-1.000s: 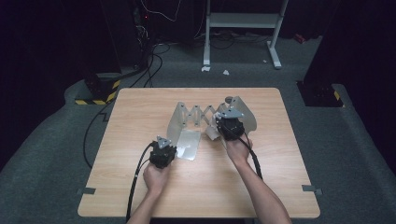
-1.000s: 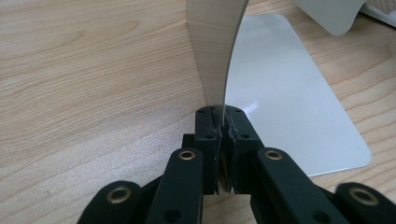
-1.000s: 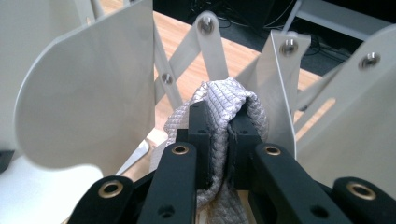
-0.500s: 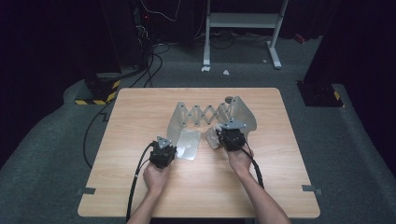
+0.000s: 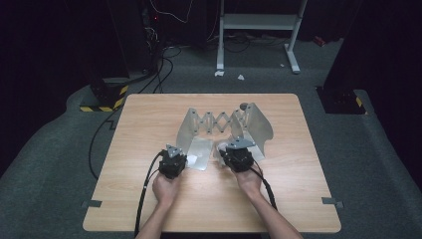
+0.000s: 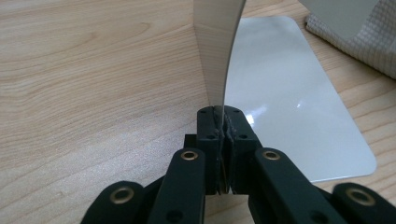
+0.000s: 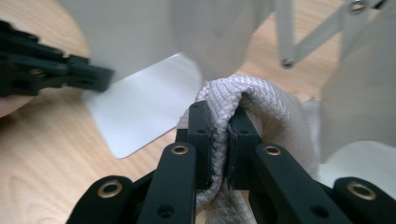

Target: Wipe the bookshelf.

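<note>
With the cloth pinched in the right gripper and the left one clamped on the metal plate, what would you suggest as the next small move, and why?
Probably draw the right gripper a little toward the person, pulling the grey cloth out from between the rack's metal plates. Its jaws are shut on a fold of cloth, while the left gripper clamps the left plate's edge, steadying the rack.

a wooden table (image 5: 149, 129) on grey carpet (image 5: 54, 164), a white stand (image 5: 259, 22) and black cables (image 5: 164, 55) behind.

Both forearms enter from the table's near edge. Left gripper (image 5: 174, 160), jaws closed on a thin metal edge, sits beside right gripper (image 5: 238, 155), jaws pinched on a fold of cloth, both pointing forward.
</note>
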Motion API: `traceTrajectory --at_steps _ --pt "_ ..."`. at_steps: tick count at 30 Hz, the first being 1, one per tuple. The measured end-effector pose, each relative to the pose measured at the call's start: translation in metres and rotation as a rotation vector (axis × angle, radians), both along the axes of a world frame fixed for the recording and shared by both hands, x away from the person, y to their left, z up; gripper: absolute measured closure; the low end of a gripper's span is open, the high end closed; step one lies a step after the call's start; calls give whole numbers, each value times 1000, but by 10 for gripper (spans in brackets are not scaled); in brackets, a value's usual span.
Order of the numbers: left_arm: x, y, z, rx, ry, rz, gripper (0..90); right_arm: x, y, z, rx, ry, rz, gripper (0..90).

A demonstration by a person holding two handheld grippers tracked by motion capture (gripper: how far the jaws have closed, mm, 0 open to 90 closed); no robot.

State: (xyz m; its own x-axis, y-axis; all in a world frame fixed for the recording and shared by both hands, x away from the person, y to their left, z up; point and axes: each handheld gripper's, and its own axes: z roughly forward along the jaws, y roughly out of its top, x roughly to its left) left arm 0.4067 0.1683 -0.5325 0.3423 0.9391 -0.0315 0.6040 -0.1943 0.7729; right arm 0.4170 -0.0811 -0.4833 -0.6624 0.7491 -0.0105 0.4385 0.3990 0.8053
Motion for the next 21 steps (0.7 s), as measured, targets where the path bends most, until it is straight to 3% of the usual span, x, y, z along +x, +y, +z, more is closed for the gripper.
traceTrajectory --at_steps 10,16,21 --pt "1 3 0 -3 5 5 868 -18 14 -13 13 21 62 830" --pt "1 3 0 -8 7 8 869 -23 18 -25 -26 34 77 819" --pt "1 2 0 -7 4 9 868 -26 18 -31 -34 34 75 714"
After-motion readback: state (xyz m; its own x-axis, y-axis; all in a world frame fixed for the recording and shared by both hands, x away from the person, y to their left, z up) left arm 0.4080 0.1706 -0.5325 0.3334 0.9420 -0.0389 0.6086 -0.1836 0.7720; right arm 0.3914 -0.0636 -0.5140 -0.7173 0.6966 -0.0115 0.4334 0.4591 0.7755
